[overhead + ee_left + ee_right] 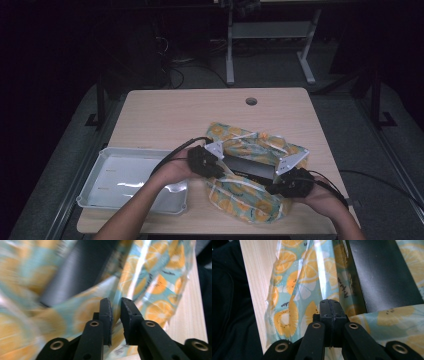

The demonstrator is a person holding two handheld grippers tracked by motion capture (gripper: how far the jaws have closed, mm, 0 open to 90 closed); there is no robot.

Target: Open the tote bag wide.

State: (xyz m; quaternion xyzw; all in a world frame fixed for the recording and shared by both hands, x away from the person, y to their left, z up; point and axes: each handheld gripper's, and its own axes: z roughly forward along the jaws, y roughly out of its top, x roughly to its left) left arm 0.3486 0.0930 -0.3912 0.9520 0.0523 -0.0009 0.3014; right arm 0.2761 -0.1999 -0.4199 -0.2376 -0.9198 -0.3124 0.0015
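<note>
Black box [248, 169] lay right of centre on the bench [170, 115], on wrapping paper [245, 197] with an orange-slice print, paper partly folded over it. Left gripper [115, 305] sat at the box's left end, jaws narrow with a small gap, a fold of paper between them; can't tell if the pads pressed it. Right gripper [329, 305] sat at the box's right end near the bench's front edge, jaws pressed together on a paper edge. Empty-looking tray [95, 192] sat at the bench's front left, just beside the left hand [172, 172].
</note>
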